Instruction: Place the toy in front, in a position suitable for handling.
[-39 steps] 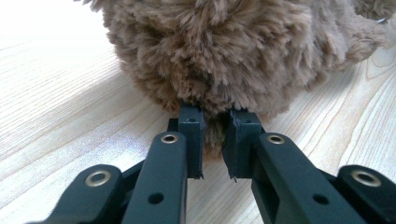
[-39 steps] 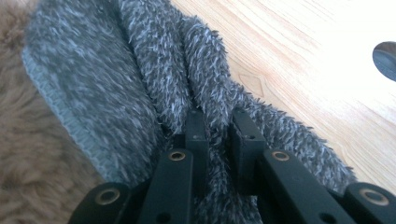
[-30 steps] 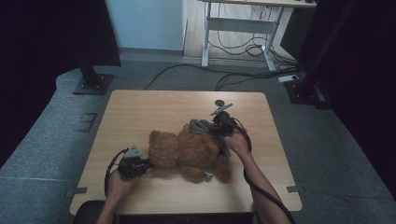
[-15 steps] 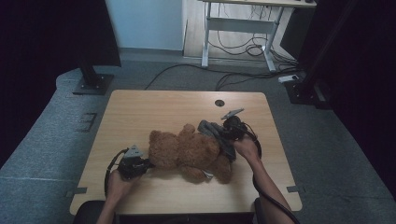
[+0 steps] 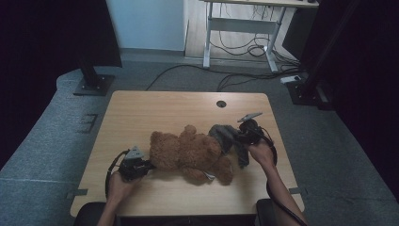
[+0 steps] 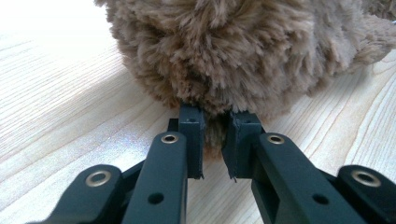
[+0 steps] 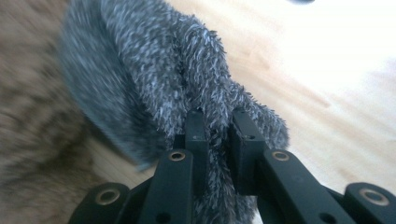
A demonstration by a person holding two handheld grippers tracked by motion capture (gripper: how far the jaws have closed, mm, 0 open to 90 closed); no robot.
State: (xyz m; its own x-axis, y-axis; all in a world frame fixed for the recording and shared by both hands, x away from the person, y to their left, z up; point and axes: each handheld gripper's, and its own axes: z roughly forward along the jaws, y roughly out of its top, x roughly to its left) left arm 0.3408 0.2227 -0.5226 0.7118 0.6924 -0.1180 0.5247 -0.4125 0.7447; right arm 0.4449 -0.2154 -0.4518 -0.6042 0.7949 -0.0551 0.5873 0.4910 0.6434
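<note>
A brown teddy bear (image 5: 190,153) lies on its side across the middle of the wooden table (image 5: 164,108). At its left end my left gripper (image 5: 147,165) is shut on the bear's fur; in the left gripper view a tuft of brown plush (image 6: 243,51) is pinched between the jaws of the left gripper (image 6: 216,126). A fuzzy grey garment (image 5: 228,139) hangs at the bear's right end. My right gripper (image 5: 239,137) is shut on it, and the right gripper view shows grey fleece (image 7: 154,79) squeezed between the right gripper's (image 7: 218,128) jaws.
A round cable hole (image 5: 221,103) sits near the table's far edge. Beyond the table stand a desk frame (image 5: 240,33) with loose cables (image 5: 244,75) on the floor and a dark stand base (image 5: 91,84) at the left.
My right gripper has pulled the grey garment to the right, away from the bear's body. The left hand and the bear have stayed put.
</note>
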